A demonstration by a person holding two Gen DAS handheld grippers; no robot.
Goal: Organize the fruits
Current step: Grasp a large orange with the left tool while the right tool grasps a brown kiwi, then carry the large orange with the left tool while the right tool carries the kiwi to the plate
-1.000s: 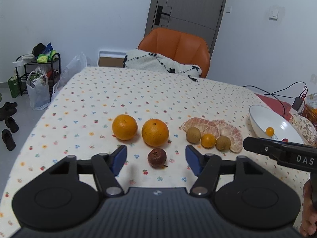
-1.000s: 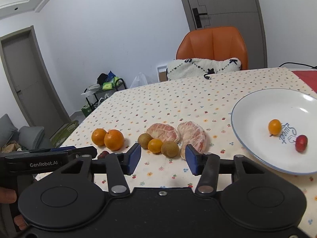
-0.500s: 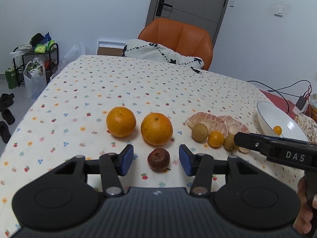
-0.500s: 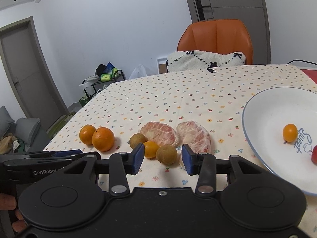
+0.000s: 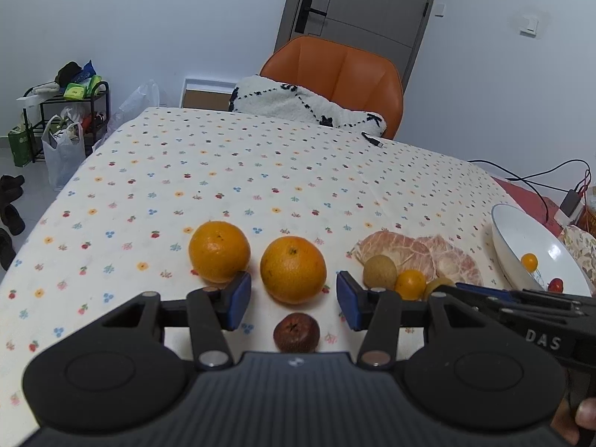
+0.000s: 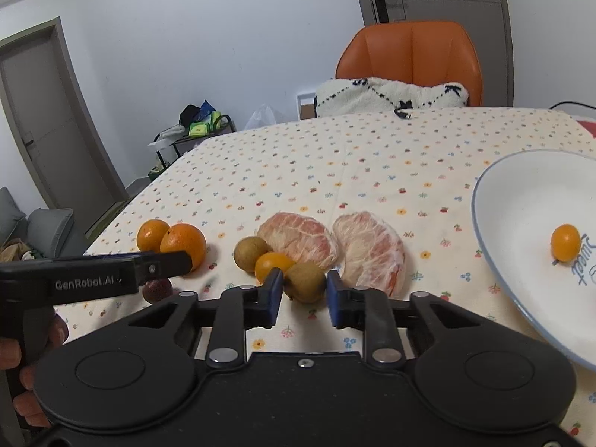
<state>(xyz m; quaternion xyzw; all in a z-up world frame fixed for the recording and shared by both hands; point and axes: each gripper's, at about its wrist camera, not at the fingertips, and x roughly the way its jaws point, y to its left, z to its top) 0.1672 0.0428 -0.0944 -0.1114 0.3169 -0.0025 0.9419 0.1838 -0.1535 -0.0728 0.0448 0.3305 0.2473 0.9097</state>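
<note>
- the right gripper [image 6: 302, 292] is coming in low over the flowered tabletop [image 6: 335, 171], its blue fingers [image 6: 275, 290] spread and straddling a small brown fruit [image 6: 304, 282]; the fingers are sitting just beside it on both sides, and i cannot tell whether they are touching it yet.
- that brown fruit is lying at the near end of a little cluster, touching a small orange fruit [image 6: 273, 265] with another brown one [image 6: 252, 248] behind, and two peeled pomelo pieces [image 6: 298, 238] just beyond.
- the white plate [image 6: 521, 201] is waiting to the right, already holding a small orange fruit [image 6: 565, 242], so it is probably the place where the small fruits are being gathered.
- the left gripper [image 5: 292, 300] is hovering with its fingers released wide and gripping nothing, lined up on the nearer orange [image 5: 293, 270], with a second orange [image 5: 219, 251] just to its left.
- a dark red fruit [image 5: 296, 332] is lying close under the left gripper, nearest the camera.
- working one hand per group seems sensible here, since the fruits are crowding each other.
</note>
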